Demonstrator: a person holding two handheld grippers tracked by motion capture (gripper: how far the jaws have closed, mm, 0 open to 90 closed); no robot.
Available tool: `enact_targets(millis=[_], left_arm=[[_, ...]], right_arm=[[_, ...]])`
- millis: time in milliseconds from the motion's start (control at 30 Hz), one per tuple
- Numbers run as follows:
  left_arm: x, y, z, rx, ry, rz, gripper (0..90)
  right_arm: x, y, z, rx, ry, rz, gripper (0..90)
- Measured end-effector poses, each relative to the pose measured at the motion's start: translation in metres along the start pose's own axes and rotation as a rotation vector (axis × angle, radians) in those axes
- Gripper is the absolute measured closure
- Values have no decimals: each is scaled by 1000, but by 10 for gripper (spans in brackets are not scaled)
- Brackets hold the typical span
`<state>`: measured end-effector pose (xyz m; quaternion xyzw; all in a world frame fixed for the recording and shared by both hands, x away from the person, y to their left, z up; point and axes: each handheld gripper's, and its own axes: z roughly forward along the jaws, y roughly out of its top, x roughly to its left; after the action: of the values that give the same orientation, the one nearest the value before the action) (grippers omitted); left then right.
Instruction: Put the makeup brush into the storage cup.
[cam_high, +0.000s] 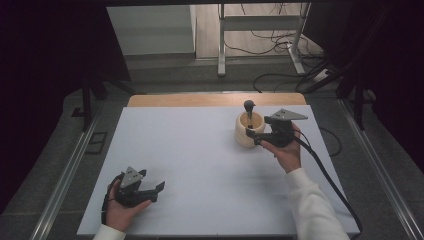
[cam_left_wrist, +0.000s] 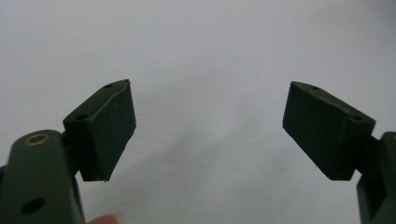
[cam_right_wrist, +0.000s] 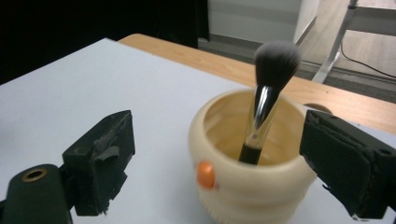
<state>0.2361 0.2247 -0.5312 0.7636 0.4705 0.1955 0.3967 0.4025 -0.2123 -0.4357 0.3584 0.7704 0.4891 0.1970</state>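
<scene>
A cream wooden cup (cam_high: 248, 132) stands at the back right of the white table top (cam_high: 200, 165). A makeup brush (cam_high: 249, 106) stands upright in it, its dark bristles above the rim. My right gripper (cam_high: 261, 138) is just to the right of the cup, pointing at it, open with nothing in its jaws. In the right gripper view the cup (cam_right_wrist: 252, 186) with an orange dot (cam_right_wrist: 205, 174) and the brush (cam_right_wrist: 264, 102) sit just beyond the right gripper (cam_right_wrist: 217, 149). My left gripper (cam_high: 151, 180) rests open at the near left, and in its own view the left gripper (cam_left_wrist: 210, 126) is over bare table.
A strip of bare wood (cam_high: 215, 100) runs along the table's far edge. Beyond it are grey floor, metal desk legs (cam_high: 221, 45) and loose cables (cam_high: 280, 45). The right gripper's cable (cam_high: 330, 185) trails off the near right corner.
</scene>
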Motion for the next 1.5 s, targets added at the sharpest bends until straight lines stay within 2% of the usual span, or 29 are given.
enact_targets(millis=[33,267,400,467,533,833,933,967,1033,1133,1400,1500], left_arm=[[0,0,0,-1,-1,1,176],[-2,-1,-2,-7,5,-4,176],[-2,-1,-2,-8,5,-3,177],[0,-1,-2,-5,8,-4,176],[1,-1,-3,-8,11,-6,176],[4,-3,-3,-8,17,0,177],[6,-2,-2,-6,19,1,177],[6,-1,-2,-5,19,6,178],[6,-1,-1,-6,20,7,178],[6,0,0,-5,24,17,178],[6,1,0,-7,25,22,178],[6,0,0,-9,29,20,178]], right_arm=[[2,-5,-7,10,16,-4,110],[6,-14,-25,33,45,-25,111],[10,-28,-42,54,60,-57,110],[10,-31,-45,57,63,-54,110],[11,-44,-54,76,80,-43,110],[18,-76,-76,110,59,-32,106],[16,-91,-84,131,53,-13,101],[15,-103,-89,147,41,-4,98],[15,-107,-91,152,34,-5,95],[9,-121,-101,163,-2,-3,91],[4,-130,-104,180,-24,-10,94],[3,-131,-101,189,-13,-18,80]])
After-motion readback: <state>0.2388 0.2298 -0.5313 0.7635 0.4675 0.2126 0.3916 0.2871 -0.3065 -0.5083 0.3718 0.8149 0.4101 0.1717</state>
